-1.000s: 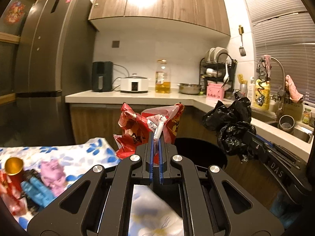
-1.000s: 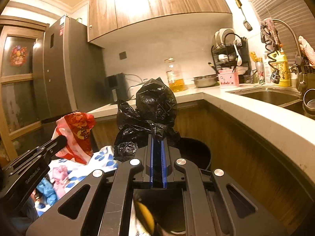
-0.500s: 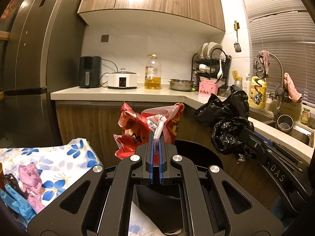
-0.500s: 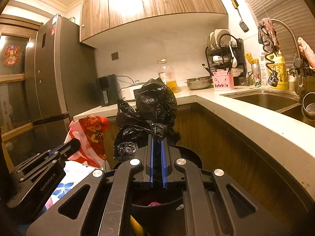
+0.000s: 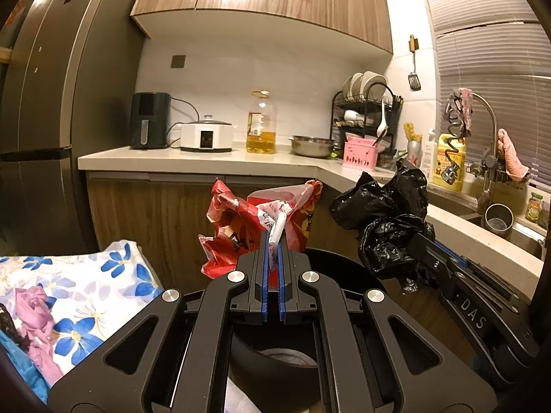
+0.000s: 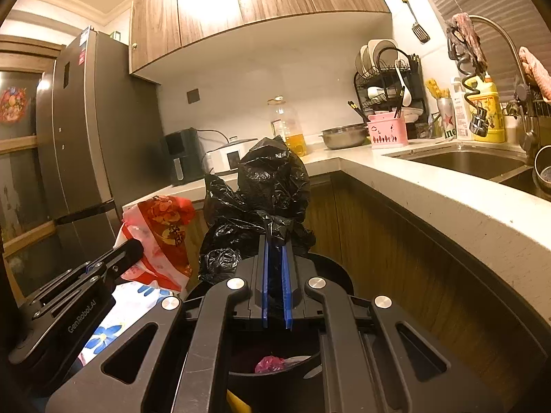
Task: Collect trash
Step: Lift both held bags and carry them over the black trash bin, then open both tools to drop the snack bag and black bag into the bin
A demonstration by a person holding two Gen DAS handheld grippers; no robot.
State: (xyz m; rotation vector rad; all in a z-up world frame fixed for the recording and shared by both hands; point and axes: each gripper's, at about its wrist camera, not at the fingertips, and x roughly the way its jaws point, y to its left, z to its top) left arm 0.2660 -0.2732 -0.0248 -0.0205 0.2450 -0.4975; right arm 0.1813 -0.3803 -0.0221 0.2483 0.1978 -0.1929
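Observation:
My left gripper [image 5: 272, 241] is shut on a crumpled red and white plastic bag [image 5: 255, 220], held over the black trash bin [image 5: 330, 258]. My right gripper [image 6: 275, 244] is shut on a crumpled black plastic bag [image 6: 261, 192], also above the bin [image 6: 334, 268]. In the left wrist view the black bag [image 5: 385, 213] and the right gripper [image 5: 413, 244] sit to the right. The right wrist view shows the red bag [image 6: 162, 230] and the left gripper [image 6: 132, 249] at the left. Pink trash [image 6: 270, 364] lies inside the bin.
A table with a floral cloth [image 5: 79, 285] holding pink and blue scraps [image 5: 31, 313] stands left of the bin. The kitchen counter [image 5: 206, 161] and its wooden cabinets run behind and along the right, with a sink [image 6: 471, 161]. A tall fridge [image 5: 51, 103] stands at the left.
Both grippers have moved with their bags toward the counter and over the bin. The floral table has slid off to the left and the bin's inside has come into view below.

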